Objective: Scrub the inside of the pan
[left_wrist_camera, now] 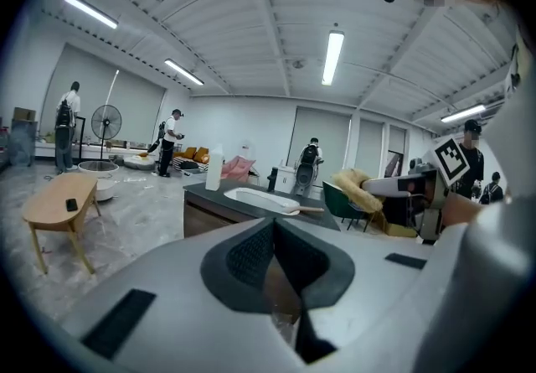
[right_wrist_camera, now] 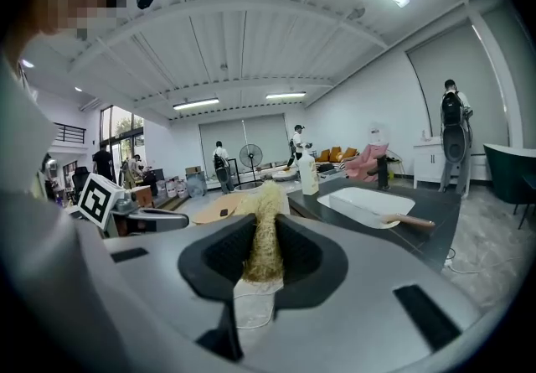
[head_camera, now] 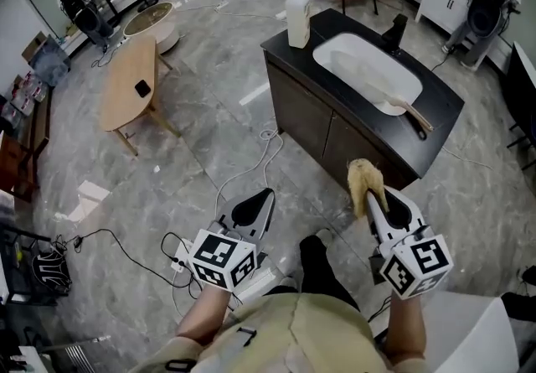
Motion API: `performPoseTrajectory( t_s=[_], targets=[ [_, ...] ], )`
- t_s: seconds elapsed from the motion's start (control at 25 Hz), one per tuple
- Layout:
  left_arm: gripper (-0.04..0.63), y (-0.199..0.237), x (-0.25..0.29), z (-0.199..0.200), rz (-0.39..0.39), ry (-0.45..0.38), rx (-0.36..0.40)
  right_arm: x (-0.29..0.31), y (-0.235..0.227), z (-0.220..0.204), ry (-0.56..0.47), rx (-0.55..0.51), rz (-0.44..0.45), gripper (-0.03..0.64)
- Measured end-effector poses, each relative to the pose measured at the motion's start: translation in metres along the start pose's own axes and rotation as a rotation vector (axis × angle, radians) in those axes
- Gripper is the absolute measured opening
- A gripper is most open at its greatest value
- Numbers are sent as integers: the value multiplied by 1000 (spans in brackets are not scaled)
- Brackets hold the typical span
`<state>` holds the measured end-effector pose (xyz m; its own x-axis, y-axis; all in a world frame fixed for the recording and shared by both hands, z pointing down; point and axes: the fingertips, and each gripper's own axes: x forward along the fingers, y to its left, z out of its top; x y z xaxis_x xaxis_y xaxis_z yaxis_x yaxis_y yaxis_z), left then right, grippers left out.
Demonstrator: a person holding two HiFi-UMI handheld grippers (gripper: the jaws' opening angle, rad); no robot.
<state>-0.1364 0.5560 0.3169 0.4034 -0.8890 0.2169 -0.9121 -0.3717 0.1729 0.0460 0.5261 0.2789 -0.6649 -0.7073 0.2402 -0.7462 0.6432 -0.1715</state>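
You are standing back from the one dark counter, well apart from it, with bare floor between, so my guess is that the scrubbing has not begun and the approach comes first. Set into its top is a single white sink, and the one pan lies at the sink's near end, its wooden handle sticking out over the rim toward you. That looks like a handy way round for a grab. One white bottle stands on the counter's far corner and one black tap rises behind the basin. Both are clear of the pan. Off to your left sits one low wooden table, which plays no part here. You carry two tools. Your left gripper is clenched with nothing between its jaws, probably free to steady the handle once you are close. Your right gripper is clamped on the one tan fibrous scrubber, which pokes out ahead of the jaw tips, so the bristly end can reach the pan's inside first.
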Motion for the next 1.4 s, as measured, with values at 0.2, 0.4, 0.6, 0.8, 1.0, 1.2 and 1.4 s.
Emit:
performPoseTrajectory(
  t_s=[0.2, 0.4, 0.6, 0.8, 1.0, 1.2, 1.4],
  targets=[
    [14, 16, 67, 15, 38, -15, -29, 42, -48, 17, -1, -17, 50, 77],
    [14, 12, 125, 34, 30, 0, -18, 68, -97, 24, 22, -12, 58, 77],
    [14, 7, 181, 45, 1, 4, 21, 92, -136, 26, 47, -17, 67, 77],
    [14, 5, 223, 51, -19, 18, 46, 110, -161, 30, 61, -10, 74, 77],
    [14, 4, 257, 51, -53, 56, 45, 120, -185, 28, 82, 14, 43, 77],
    [14, 15, 291, 52, -79, 104, 77, 137, -204, 23, 116, 44, 18, 77],
    [15, 41, 346, 50, -150, 128, 42, 165, -226, 21, 141, 49, -28, 77]
  ],
)
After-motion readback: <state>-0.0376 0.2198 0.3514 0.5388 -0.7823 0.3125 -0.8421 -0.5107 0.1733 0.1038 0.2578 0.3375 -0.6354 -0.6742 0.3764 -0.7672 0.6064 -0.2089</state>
